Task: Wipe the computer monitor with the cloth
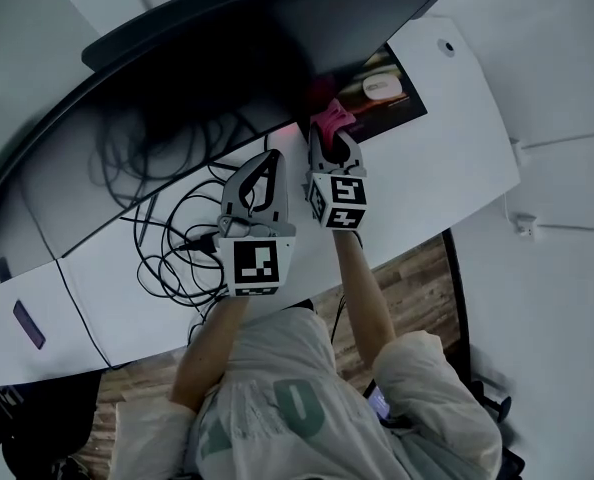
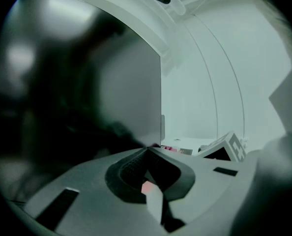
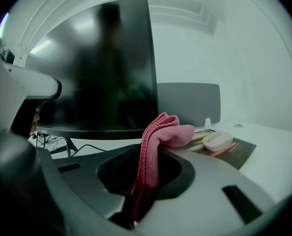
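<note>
The big dark monitor (image 1: 227, 58) stands along the back of the white desk (image 1: 457, 148); its screen (image 3: 102, 68) fills the upper left of the right gripper view. My right gripper (image 1: 331, 140) is shut on a folded pink cloth (image 1: 330, 120), which sticks up from the jaws and droops to the right (image 3: 158, 141), just short of the screen's lower right corner. To its left, my left gripper (image 1: 268, 160) is shut with nothing in it, its tips (image 2: 147, 150) close to the dark screen (image 2: 87, 107).
A tangle of black cables (image 1: 177, 218) lies on the desk under the monitor. To the right, a white mouse (image 3: 216, 140) sits on a dark mouse pad (image 3: 239, 151). A grey panel (image 3: 190, 102) stands behind the monitor's right edge.
</note>
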The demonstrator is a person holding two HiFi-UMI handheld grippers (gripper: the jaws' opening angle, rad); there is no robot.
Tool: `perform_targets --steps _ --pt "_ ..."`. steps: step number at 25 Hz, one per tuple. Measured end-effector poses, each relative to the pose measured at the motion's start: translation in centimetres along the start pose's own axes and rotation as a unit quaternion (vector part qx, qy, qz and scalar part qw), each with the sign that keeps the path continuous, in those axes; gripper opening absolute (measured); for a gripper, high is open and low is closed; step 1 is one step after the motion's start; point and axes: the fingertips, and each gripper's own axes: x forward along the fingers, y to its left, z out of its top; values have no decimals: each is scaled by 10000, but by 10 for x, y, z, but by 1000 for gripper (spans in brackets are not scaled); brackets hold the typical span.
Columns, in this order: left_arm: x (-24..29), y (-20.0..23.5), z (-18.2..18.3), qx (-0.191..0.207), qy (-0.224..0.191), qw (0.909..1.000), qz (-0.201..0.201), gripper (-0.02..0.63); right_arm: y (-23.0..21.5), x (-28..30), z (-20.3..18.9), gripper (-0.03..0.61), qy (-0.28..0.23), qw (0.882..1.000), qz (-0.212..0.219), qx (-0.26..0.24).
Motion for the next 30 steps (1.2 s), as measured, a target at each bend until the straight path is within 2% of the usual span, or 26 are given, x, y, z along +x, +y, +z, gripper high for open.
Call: perform_targets --steps 6,9,13,17,19,25,30 --pt "-9 12 -6 5 76 9999 130 5 17 7 1 57 -123 9972 303 677" --pt "-15 23 -9 -59 101 9996 264 5 29 7 0 57 -101 9959 391 813" --pt "-26 36 -12 -95 113 9989 436 5 57 4 -3 57 17 9958 644 650" --pt "-40 46 -16 -68 143 9983 564 5 94 -1 -5 57 153 9956 907 205" --pt "-51 55 -15 -88 116 9976 680 5 115 -4 -7 57 218 9940 1058 145" --pt "-99 102 -19 -213 96 9910 1315 5 177 -13 -15 57 415 9866 1576 -28" --pt "-152 144 -39 -411 205 9802 1926 5 230 -20 -22 57 568 9796 1922 154"
